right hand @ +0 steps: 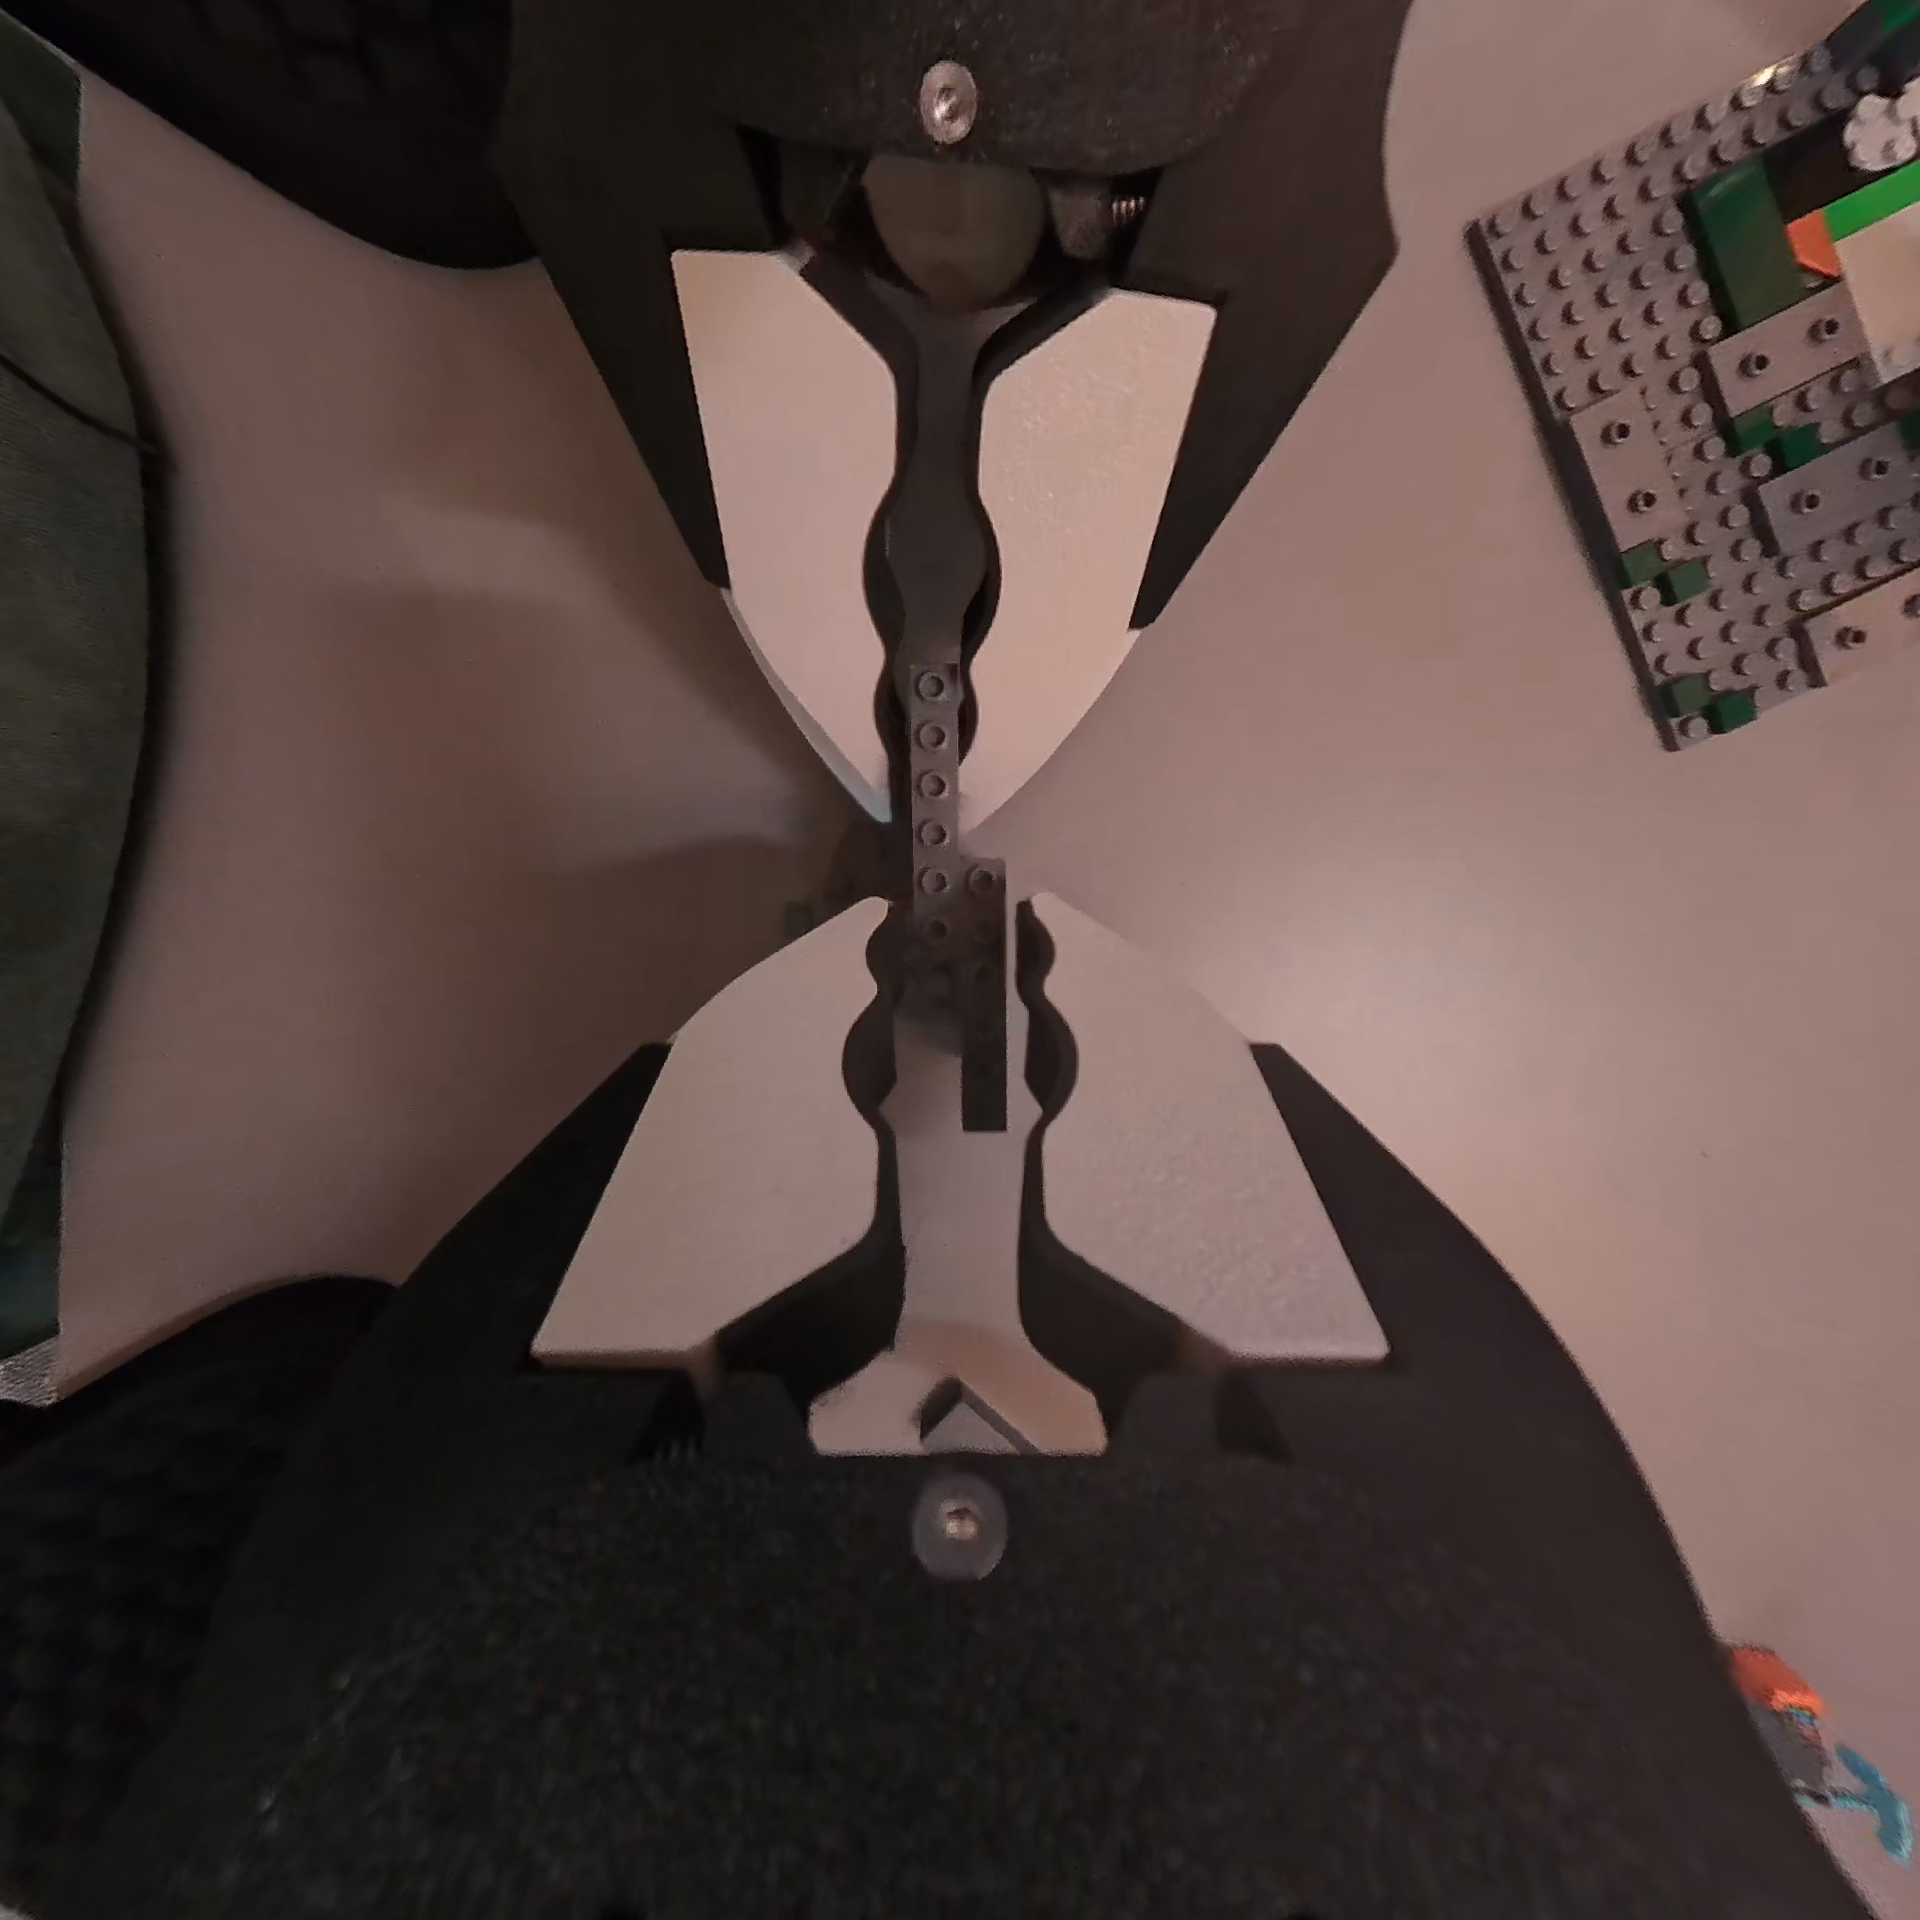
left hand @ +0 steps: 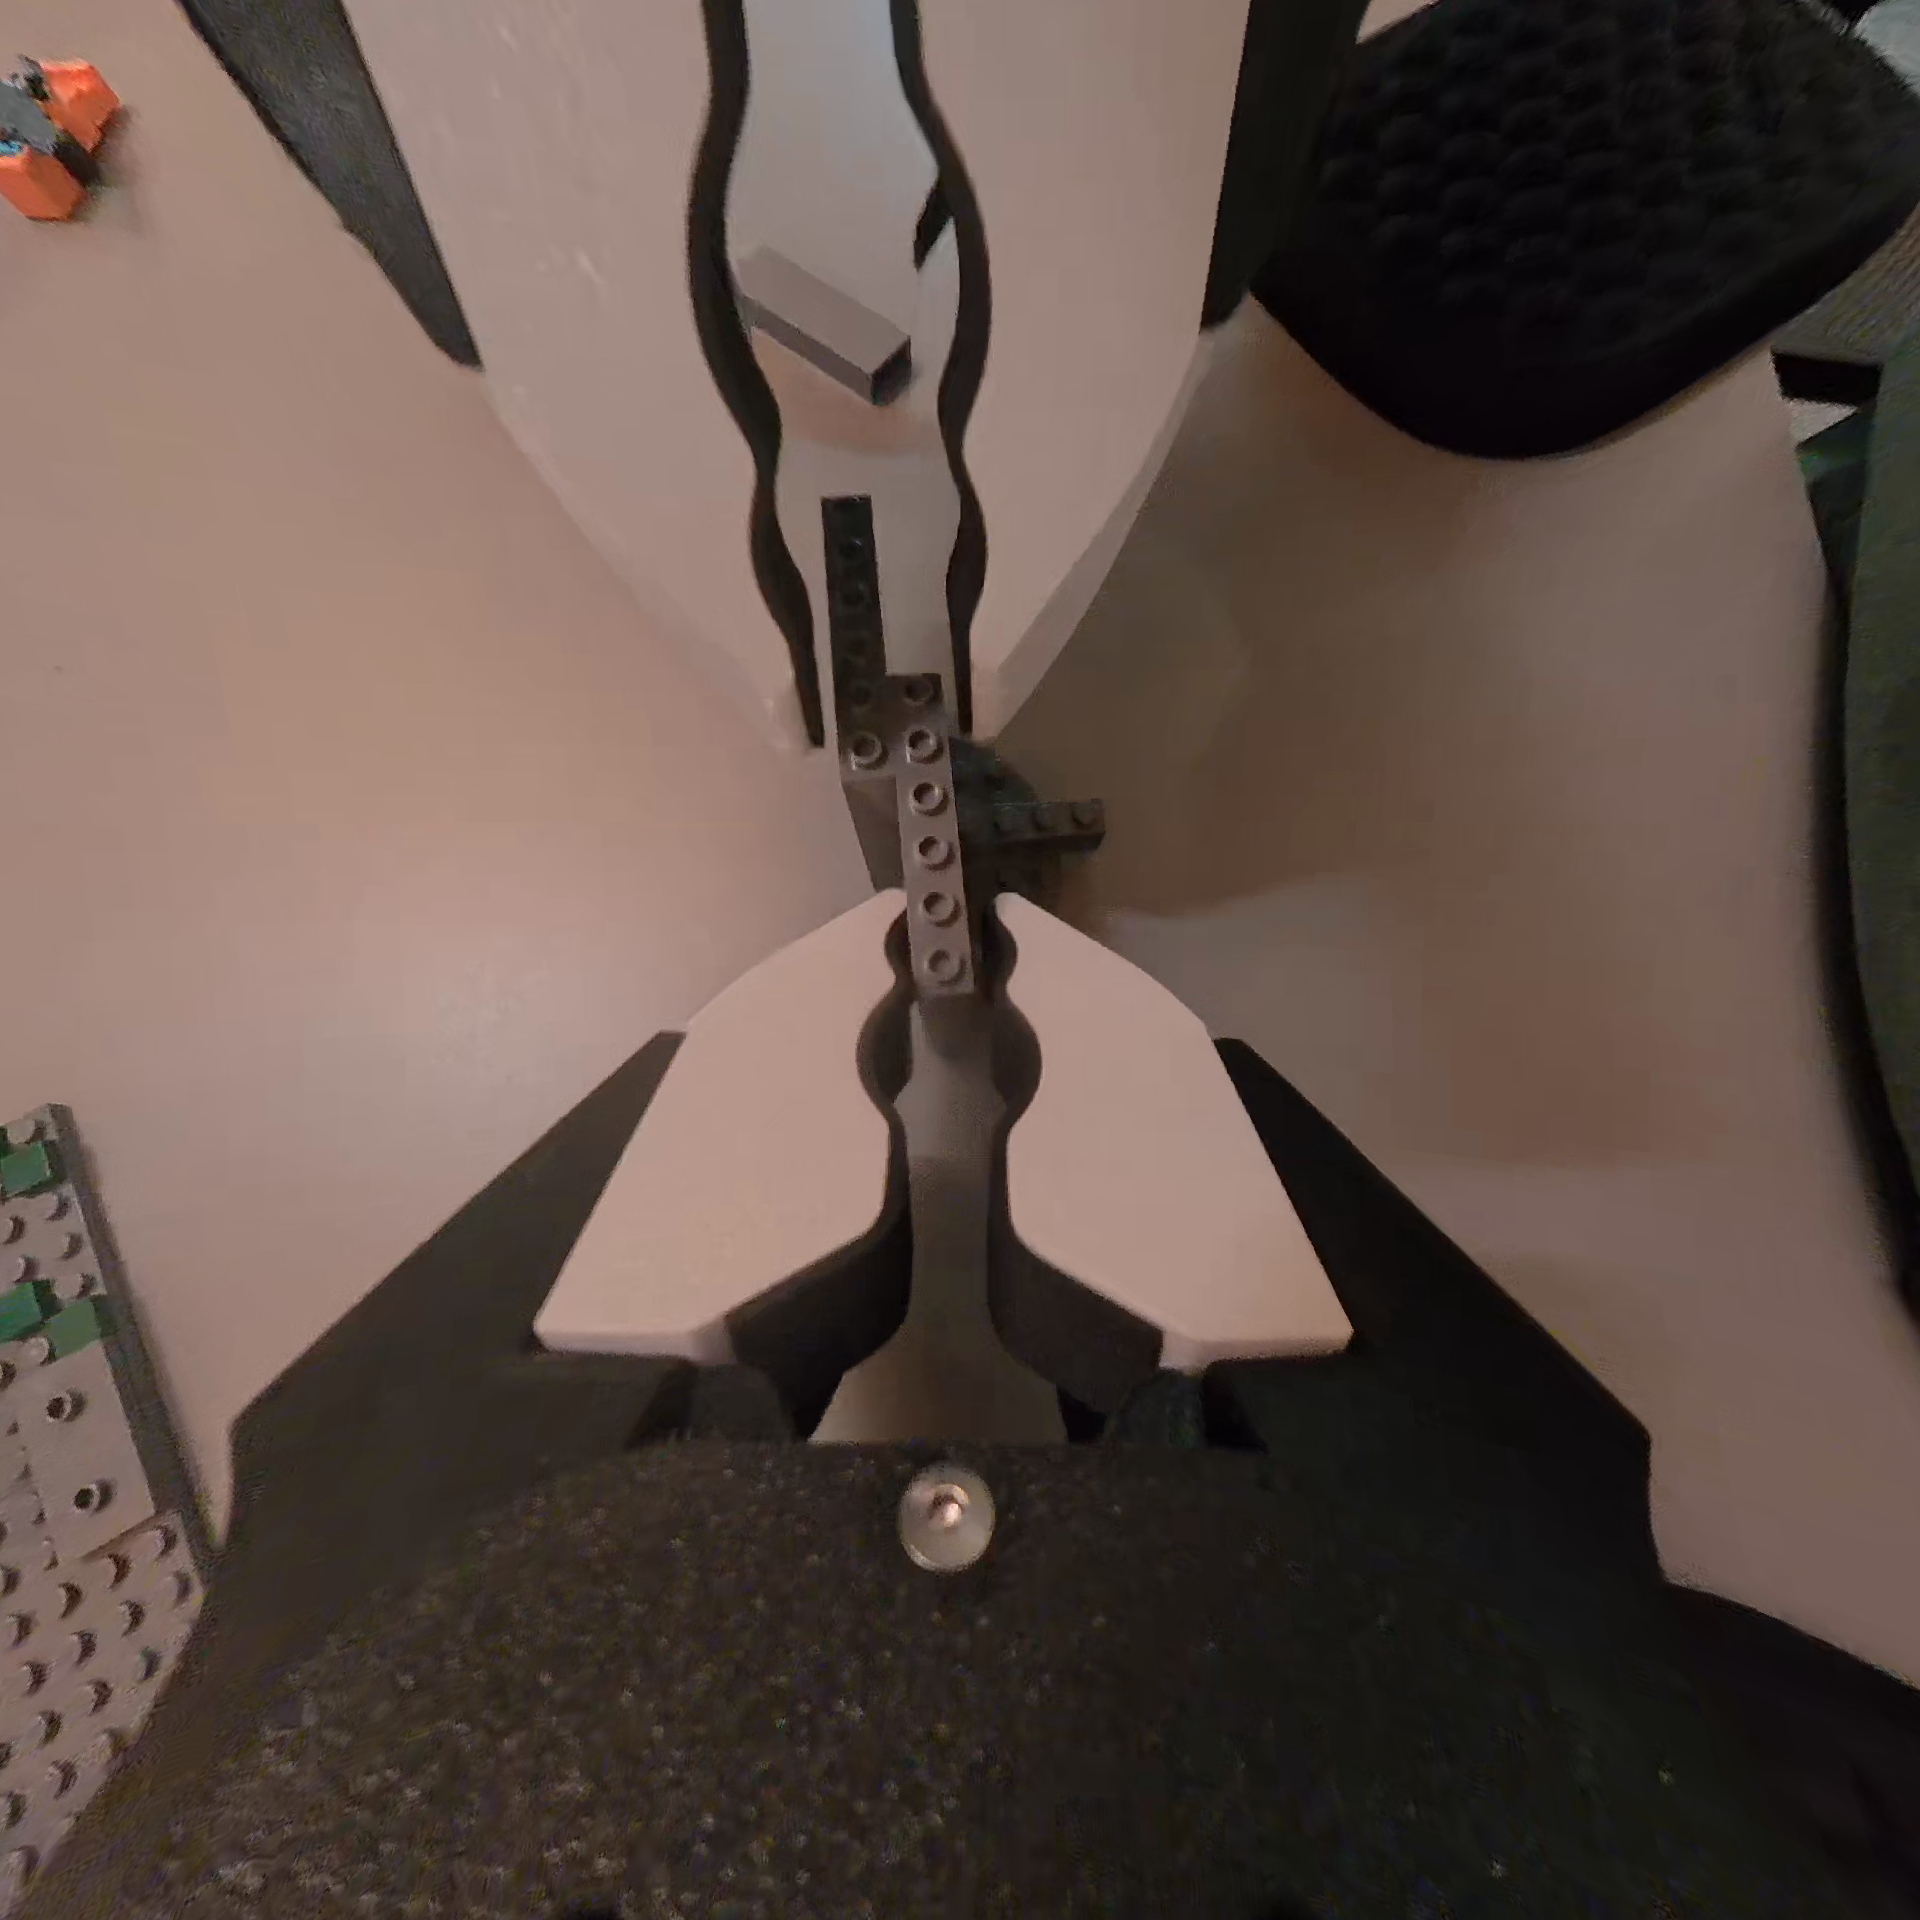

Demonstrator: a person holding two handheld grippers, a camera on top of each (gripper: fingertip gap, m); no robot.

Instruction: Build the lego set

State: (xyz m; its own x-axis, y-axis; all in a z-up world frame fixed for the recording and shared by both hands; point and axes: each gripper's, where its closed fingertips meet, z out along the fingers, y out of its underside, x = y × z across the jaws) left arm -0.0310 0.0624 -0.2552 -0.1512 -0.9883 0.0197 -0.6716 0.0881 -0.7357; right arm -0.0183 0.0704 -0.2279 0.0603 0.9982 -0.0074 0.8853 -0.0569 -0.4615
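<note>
My two grippers face each other tip to tip above the pale table (left hand: 416,727). My left gripper (left hand: 951,930) is shut on one end of a grey one-stud-wide strip (left hand: 938,883). The strip's far end joins a dark grey two-wide piece (left hand: 899,722) and a long black plate (left hand: 854,592), which sit between the fingers of my right gripper (left hand: 894,717). In the right wrist view my right gripper (right hand: 956,925) is shut on this dark piece (right hand: 956,935) and black plate (right hand: 984,1070); the grey strip (right hand: 932,769) runs on into the left gripper (right hand: 932,816). A small dark part (left hand: 1039,821) shows beside the joint.
A grey studded baseplate (left hand: 73,1507) with green bricks lies on the table, also in the right wrist view (right hand: 1621,343). An orange and grey model (left hand: 52,145) lies apart (right hand: 1777,1725). A grey bar (left hand: 821,327) lies beyond. A black mesh seat (left hand: 1558,208) borders the table. Only a small space, under 4 cm, lies between the two pairs of fingers. My left tips are roughly 15 cm from the grey studded baseplate (left hand: 73,1507). It turns up in the right wrist view (right hand: 1632,426) as well.
</note>
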